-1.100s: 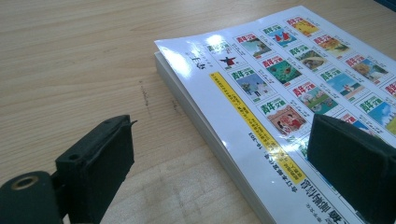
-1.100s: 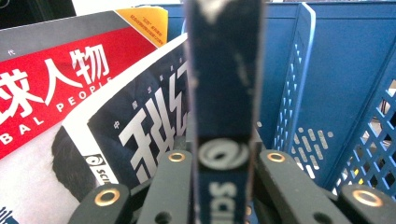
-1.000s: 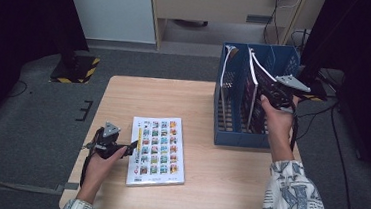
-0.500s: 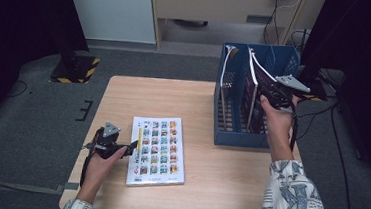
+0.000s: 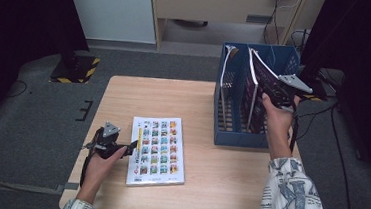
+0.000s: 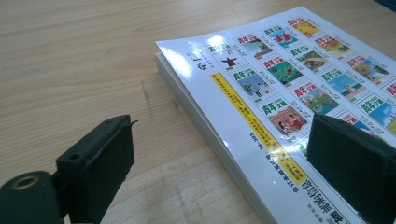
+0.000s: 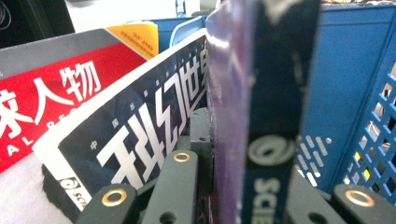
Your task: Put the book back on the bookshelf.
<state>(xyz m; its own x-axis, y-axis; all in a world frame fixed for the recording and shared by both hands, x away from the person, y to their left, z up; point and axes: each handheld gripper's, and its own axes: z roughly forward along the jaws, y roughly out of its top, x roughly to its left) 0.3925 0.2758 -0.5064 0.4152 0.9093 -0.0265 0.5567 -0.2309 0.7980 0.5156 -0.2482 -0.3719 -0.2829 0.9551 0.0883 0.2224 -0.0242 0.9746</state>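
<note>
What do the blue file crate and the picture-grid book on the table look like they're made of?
Blue slotted file crate: looks like moulded plastic, matte, judging by its lattice walls. White picture-grid book: paper pages under a glossy cover that shows glare. Light wooden table: wood grain, possibly laminate.

Red magazine [image 7: 51, 102] carried white "人物". Dark magazine [image 7: 140, 140] showed big white "科". Clamped magazine's spine [image 7: 271, 140] read "SCIE". Book [image 6: 289, 102] cover repeated "群文".

A: Book [image 5: 157, 151] cover: white, with a grid of multicoloured picture tiles and a yellow stripe. Rack [image 5: 228, 138]?

B: Blue, perforated lattice walls. Magazine [image 5: 258, 79]: dark purple; its neighbour [image 7: 51, 88] is red with white characters.
</note>
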